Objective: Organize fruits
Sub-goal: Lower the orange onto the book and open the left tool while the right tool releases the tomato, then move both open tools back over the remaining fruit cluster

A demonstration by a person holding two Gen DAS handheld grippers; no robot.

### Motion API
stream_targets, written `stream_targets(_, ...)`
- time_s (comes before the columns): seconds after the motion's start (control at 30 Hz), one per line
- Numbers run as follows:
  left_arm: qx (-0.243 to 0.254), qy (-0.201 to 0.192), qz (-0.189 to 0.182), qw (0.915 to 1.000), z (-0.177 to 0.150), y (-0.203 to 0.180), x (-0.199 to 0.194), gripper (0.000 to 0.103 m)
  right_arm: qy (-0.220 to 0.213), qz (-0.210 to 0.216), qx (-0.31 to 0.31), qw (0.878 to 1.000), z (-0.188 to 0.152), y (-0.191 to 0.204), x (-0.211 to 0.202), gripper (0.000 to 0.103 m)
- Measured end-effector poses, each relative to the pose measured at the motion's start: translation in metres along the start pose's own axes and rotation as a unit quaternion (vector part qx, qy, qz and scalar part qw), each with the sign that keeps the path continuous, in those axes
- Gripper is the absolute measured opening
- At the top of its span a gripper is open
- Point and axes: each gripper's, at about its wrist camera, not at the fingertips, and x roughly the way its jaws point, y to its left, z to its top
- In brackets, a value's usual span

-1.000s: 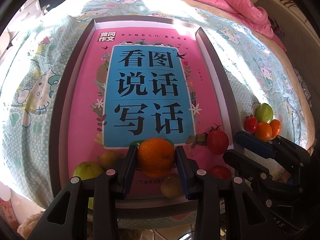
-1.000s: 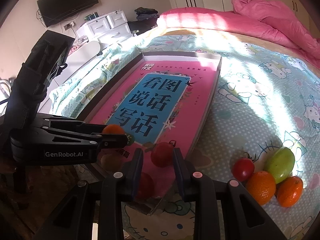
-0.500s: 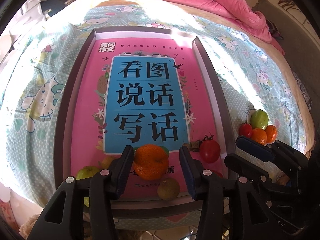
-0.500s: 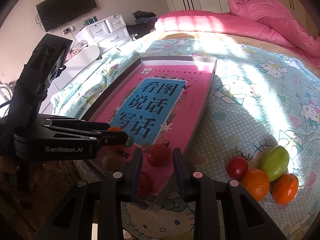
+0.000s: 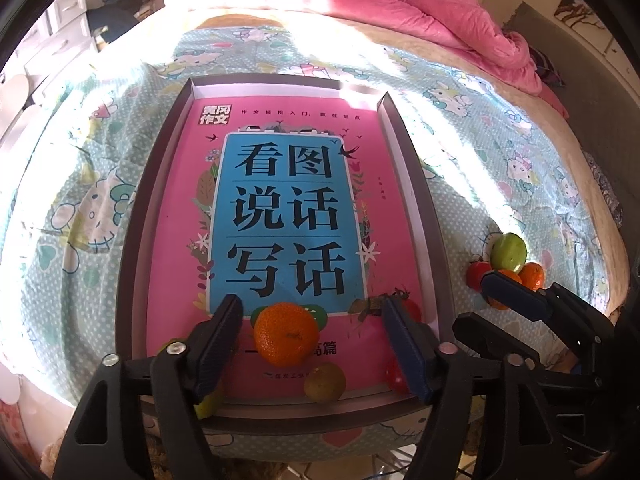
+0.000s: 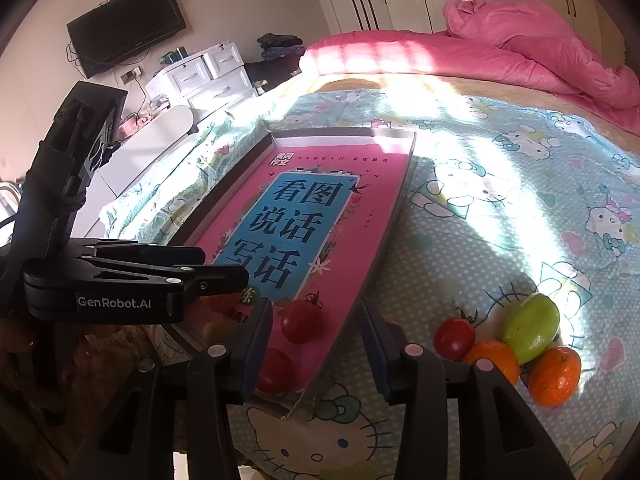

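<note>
Pink book cover w/ blue title panel (image 5: 286,220) lines the floor of a shallow grey tray (image 5: 132,240) sitting on a cartoon-cat bedsheet (image 5: 72,208). Left gripper (image 5: 312,316) over tray's near end, jaws opening; orange (image 5: 286,334) sits on the cover betw. the pads w/ clear gaps both sides, not gripped. Just in front of it, near the tray's front rim, a yellow-brown round fruit (image 5: 324,382). Green fruit (image 5: 208,404) mostly hidden behind left finger, front-left corner. Right gripper (image 6: 316,332) at tray's near right corner, jaws opening too; red tomato (image 6: 302,321) lies betw. the fingers on the cover, pads apart from it. 2nd red tomato (image 6: 276,370) closer to the camera, partly behind the left finger. Right finger hangs outside the tray wall, over the sheet. Off-tray pile on the sheet to the right, all touching: tomato (image 6: 454,338), green fruit (image 6: 530,328), two oranges (image 6: 554,376) (image 6: 494,360). Pink duvet (image 6: 520,40) bunched at the bed's far end; TV (image 6: 128,28) on wall, white drawers (image 6: 204,76) beside the bed.
</note>
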Motion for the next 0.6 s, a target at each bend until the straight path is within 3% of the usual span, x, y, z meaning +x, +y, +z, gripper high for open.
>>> stream_targets(0.6, 0.014, -0.031, 0.0, 0.9994, 0.004, -0.016, -0.022, 0.076, -0.035, -0.017, 0.022, 0.999, 0.003, -0.017, -0.025, 0.06)
